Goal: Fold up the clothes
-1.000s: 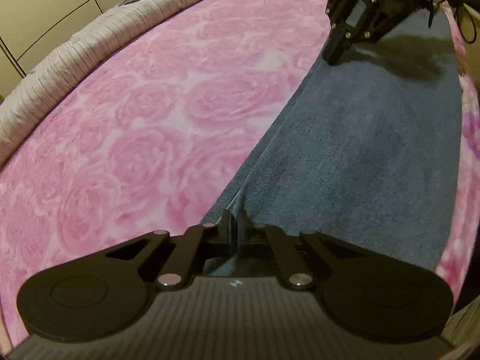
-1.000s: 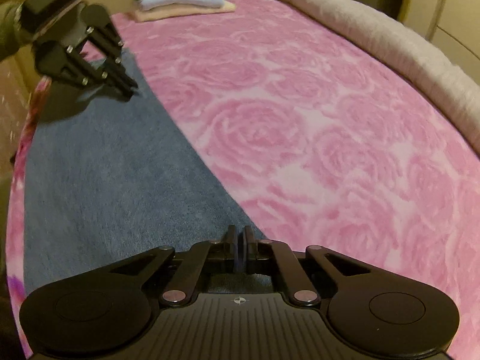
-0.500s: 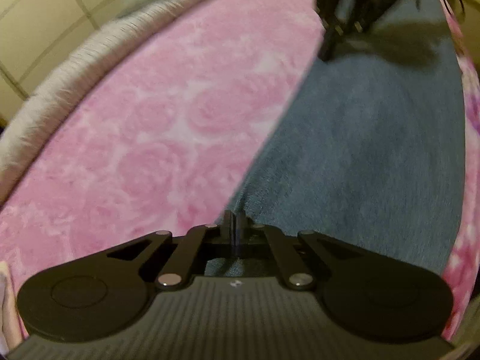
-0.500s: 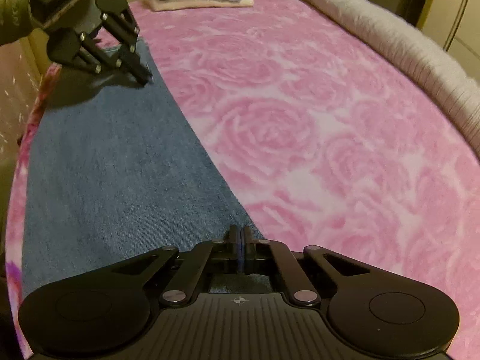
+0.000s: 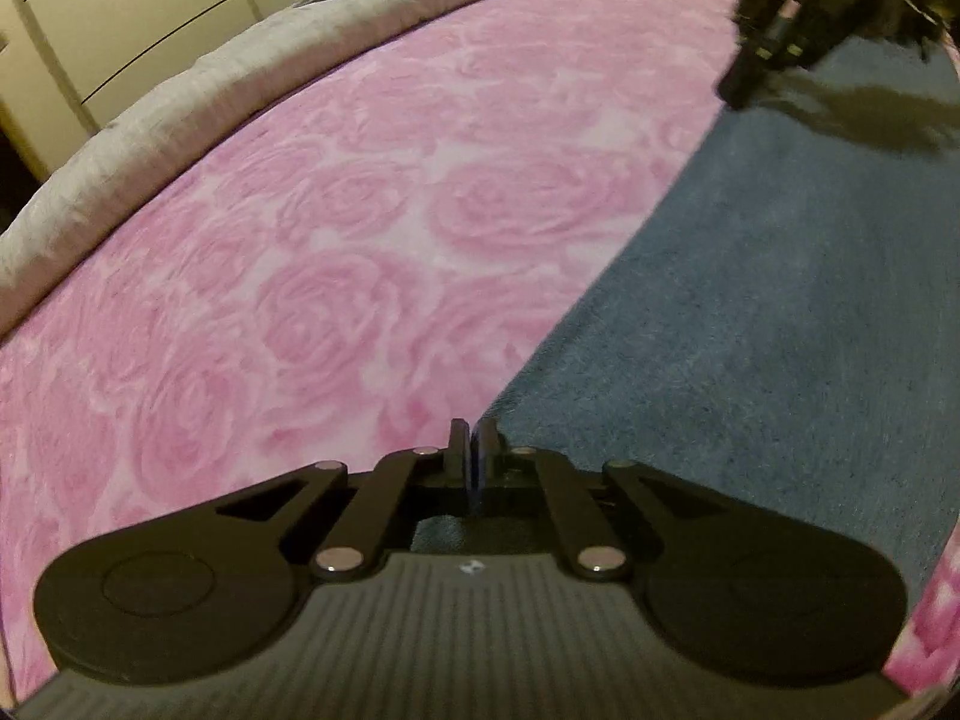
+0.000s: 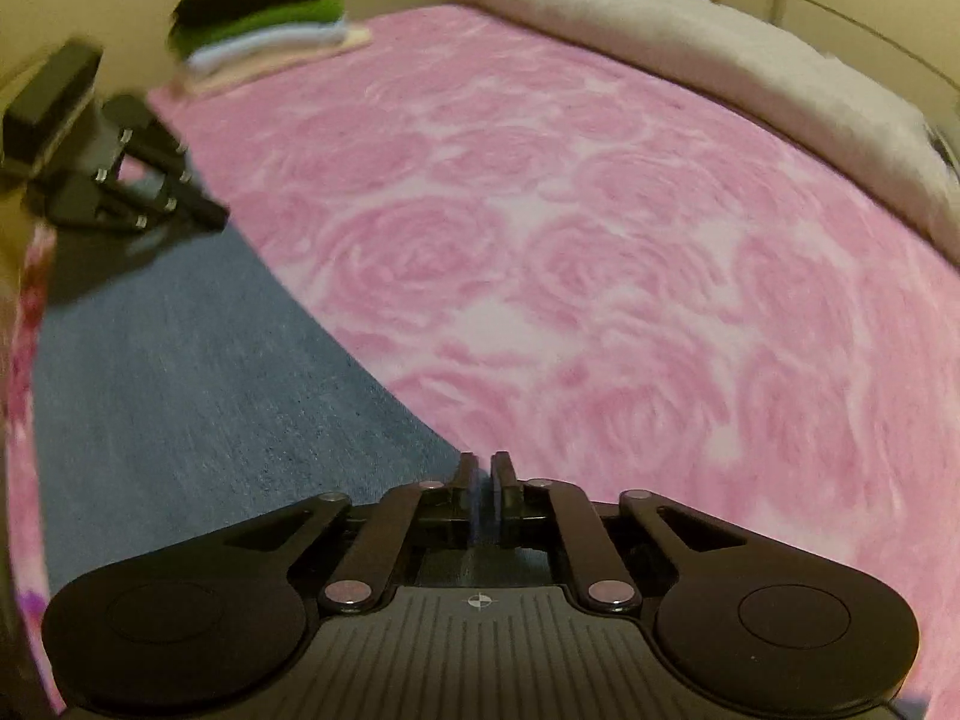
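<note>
A blue-grey cloth [image 5: 750,324] lies flat on the pink rose-patterned bedspread [image 5: 336,276]. My left gripper [image 5: 474,450] is shut on one corner of the cloth at its inner edge. My right gripper [image 6: 485,474] is shut on the opposite corner of the same edge. The cloth also shows in the right wrist view [image 6: 180,372]. Each gripper shows in the other's view, the right one at the top right [image 5: 744,81], the left one at the far left [image 6: 204,213], both down at the cloth.
A stack of folded clothes [image 6: 264,30] in black, green, pale blue and cream sits at the bed's far corner. A beige rolled blanket [image 6: 690,60] runs along the far side of the bed, also in the left wrist view [image 5: 180,108]. Cream cabinets stand beyond.
Both grippers have shifted while still holding the cloth corners. Each wrist view has swung sideways, and the cloth edge now lies further across the bedspread. The frames are blurred by motion.
</note>
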`<state>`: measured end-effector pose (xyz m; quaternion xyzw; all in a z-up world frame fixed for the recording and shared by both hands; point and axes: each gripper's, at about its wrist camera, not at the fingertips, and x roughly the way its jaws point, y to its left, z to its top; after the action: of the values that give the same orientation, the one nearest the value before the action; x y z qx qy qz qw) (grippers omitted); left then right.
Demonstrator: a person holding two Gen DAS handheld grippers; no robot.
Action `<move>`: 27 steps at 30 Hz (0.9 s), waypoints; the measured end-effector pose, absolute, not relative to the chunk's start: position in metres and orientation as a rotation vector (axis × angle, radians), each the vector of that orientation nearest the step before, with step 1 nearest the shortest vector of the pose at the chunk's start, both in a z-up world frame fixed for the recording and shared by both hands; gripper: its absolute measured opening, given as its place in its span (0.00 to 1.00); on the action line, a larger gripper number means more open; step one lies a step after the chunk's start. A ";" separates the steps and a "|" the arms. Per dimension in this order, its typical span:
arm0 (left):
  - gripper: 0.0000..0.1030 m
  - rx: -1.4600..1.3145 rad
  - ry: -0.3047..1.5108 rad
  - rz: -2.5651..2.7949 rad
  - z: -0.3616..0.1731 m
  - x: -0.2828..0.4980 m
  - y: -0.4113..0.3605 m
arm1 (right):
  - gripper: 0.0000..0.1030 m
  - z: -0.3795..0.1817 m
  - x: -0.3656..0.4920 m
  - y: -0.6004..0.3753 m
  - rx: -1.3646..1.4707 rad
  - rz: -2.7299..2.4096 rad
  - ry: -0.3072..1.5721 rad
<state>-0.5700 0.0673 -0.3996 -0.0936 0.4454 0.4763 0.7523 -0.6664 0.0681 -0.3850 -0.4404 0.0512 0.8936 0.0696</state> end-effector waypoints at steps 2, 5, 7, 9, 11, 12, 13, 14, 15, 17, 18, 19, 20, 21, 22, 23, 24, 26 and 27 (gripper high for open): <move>0.08 -0.214 0.969 1.137 -0.388 -0.587 0.063 | 0.14 -0.386 -0.659 0.064 -1.308 2.588 0.103; 0.07 -0.380 0.822 1.285 -0.369 -0.629 0.041 | 0.22 -0.381 -0.638 0.056 -1.196 2.466 0.094; 0.08 -0.529 0.681 1.376 -0.356 -0.662 0.023 | 0.27 -0.373 -0.617 0.048 -1.100 2.425 0.186; 0.08 -0.665 0.542 1.449 -0.344 -0.691 0.005 | 0.31 -0.367 -0.596 0.031 -1.020 2.436 0.271; 0.08 -0.670 0.528 1.416 -0.349 -0.686 -0.012 | 0.33 -0.364 -0.580 0.012 -0.968 2.449 0.334; 0.08 -0.660 0.555 1.399 -0.356 -0.677 -0.014 | 0.34 -0.367 -0.575 0.002 -0.962 2.441 0.353; 0.09 -0.650 0.582 1.381 -0.363 -0.668 -0.017 | 0.35 -0.369 -0.571 -0.008 -0.956 2.433 0.371; 0.13 -0.642 0.604 1.369 -0.369 -0.659 -0.019 | 0.35 -0.374 -0.570 -0.014 -0.974 2.416 0.381; 0.13 -0.642 0.601 1.383 -0.368 -0.655 -0.022 | 0.35 -0.380 -0.567 -0.018 -1.007 2.375 0.371; 0.14 -0.644 0.594 1.411 -0.365 -0.647 -0.029 | 0.38 -0.387 -0.546 -0.019 -0.991 2.276 0.320; 0.13 -0.644 0.591 1.425 -0.364 -0.643 -0.032 | 0.40 -0.390 -0.535 -0.019 -0.982 2.226 0.295; 0.07 -0.645 0.588 1.439 -0.363 -0.639 -0.035 | 0.40 -0.391 -0.516 -0.014 -0.961 2.153 0.320; 0.03 -0.645 0.584 1.453 -0.362 -0.635 -0.039 | 0.41 -0.389 -0.492 -0.006 -0.920 2.059 0.379; 0.02 -0.646 0.581 1.467 -0.361 -0.631 -0.042 | 0.41 -0.386 -0.468 0.002 -0.879 1.963 0.435; 0.02 -0.646 0.577 1.481 -0.360 -0.627 -0.045 | 0.41 -0.381 -0.447 0.007 -0.850 1.897 0.483; 0.06 -0.647 0.574 1.495 -0.359 -0.623 -0.049 | 0.41 -0.375 -0.430 0.006 -0.825 1.867 0.498; 0.07 -0.647 0.570 1.509 -0.358 -0.619 -0.052 | 0.41 -0.369 -0.414 0.005 -0.801 1.838 0.512; 0.07 -0.648 0.563 1.537 -0.356 -0.611 -0.058 | 0.41 -0.364 -0.396 -0.011 -0.753 1.868 0.528; 0.07 -0.649 0.559 1.551 -0.354 -0.607 -0.062 | 0.41 -0.361 -0.387 -0.019 -0.729 1.883 0.536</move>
<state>-0.6073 -0.0618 -0.3544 -0.2835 0.2443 0.6781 0.6325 -0.3873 -0.0194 -0.3613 -0.3017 0.2218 0.7795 0.5021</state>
